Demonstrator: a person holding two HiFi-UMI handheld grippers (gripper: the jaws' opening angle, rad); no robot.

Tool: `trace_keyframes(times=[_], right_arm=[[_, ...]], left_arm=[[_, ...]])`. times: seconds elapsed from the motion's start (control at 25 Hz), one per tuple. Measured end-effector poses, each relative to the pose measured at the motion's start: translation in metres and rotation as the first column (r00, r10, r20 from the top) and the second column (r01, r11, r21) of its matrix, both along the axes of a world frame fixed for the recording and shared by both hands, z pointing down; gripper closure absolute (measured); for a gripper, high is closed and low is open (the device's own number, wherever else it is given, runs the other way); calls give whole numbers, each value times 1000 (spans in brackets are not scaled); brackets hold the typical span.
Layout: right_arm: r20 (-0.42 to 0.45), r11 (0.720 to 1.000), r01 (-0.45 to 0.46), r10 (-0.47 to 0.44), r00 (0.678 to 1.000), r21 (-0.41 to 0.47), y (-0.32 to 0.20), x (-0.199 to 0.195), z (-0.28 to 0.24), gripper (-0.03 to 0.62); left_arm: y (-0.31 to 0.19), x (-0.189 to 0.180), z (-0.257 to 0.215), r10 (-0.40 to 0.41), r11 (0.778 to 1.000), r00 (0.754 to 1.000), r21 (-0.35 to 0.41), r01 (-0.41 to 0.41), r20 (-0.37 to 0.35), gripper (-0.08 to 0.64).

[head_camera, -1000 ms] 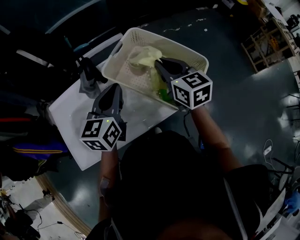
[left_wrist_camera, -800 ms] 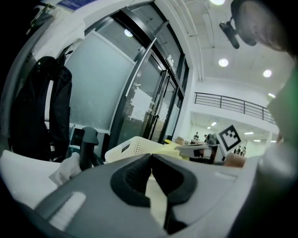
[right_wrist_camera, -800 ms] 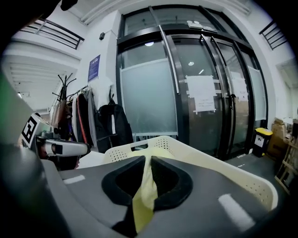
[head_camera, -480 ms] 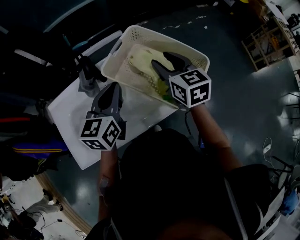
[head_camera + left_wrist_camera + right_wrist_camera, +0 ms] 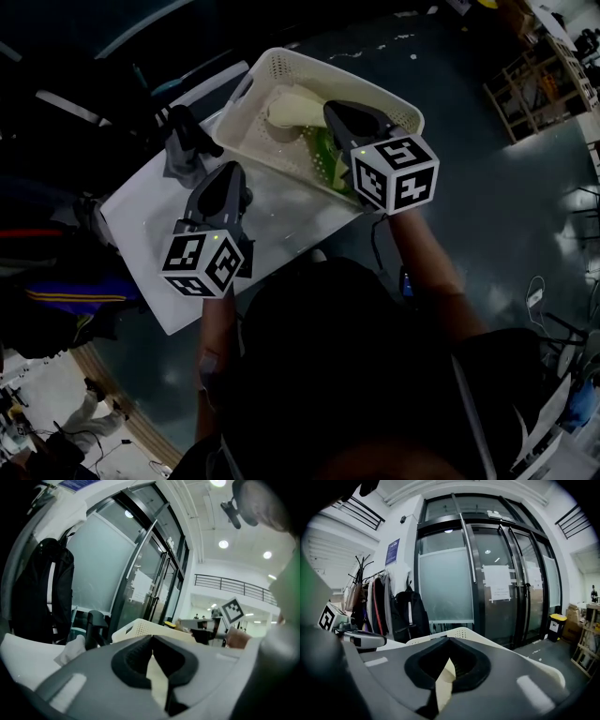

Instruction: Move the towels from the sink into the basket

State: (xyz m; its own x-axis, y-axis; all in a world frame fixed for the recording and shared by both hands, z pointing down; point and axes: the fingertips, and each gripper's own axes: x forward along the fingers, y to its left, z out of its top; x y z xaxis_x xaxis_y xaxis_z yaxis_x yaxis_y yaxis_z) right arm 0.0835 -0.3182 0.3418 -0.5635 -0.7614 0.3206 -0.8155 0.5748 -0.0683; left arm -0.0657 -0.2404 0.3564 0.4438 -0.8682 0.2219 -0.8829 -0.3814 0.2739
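Note:
The cream perforated basket (image 5: 267,70) stands at the far right end of the white sink top (image 5: 141,225). Inside it lie a pale yellow towel (image 5: 291,111) and a green towel (image 5: 326,150). My right gripper (image 5: 331,109) hovers over the basket's middle, jaws shut with nothing between them; in the right gripper view the right gripper (image 5: 449,640) points past the basket rim (image 5: 461,631). My left gripper (image 5: 232,172) hangs over the sink top left of the basket, also shut and empty. From the left gripper (image 5: 152,639) the basket (image 5: 138,626) shows just ahead.
A dark faucet (image 5: 187,129) rises at the back of the sink top, with a grey cloth (image 5: 176,165) bunched at its foot; both show in the left gripper view as the faucet (image 5: 96,625) and cloth (image 5: 70,651). Dark floor surrounds the counter. Glass doors and hanging coats (image 5: 393,611) stand beyond.
My right gripper let go of the pale towel, which dropped into the basket, then rose a little and shut its jaws. The left gripper stayed put.

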Motion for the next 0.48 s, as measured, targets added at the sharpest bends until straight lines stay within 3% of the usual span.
trace_keyframes(times=[0.48], right_arm=[[-3, 998, 46, -46, 999, 36, 27, -37, -24, 594]], left_arm=[[23, -37, -5, -39, 999, 999, 12, 39, -14, 568]])
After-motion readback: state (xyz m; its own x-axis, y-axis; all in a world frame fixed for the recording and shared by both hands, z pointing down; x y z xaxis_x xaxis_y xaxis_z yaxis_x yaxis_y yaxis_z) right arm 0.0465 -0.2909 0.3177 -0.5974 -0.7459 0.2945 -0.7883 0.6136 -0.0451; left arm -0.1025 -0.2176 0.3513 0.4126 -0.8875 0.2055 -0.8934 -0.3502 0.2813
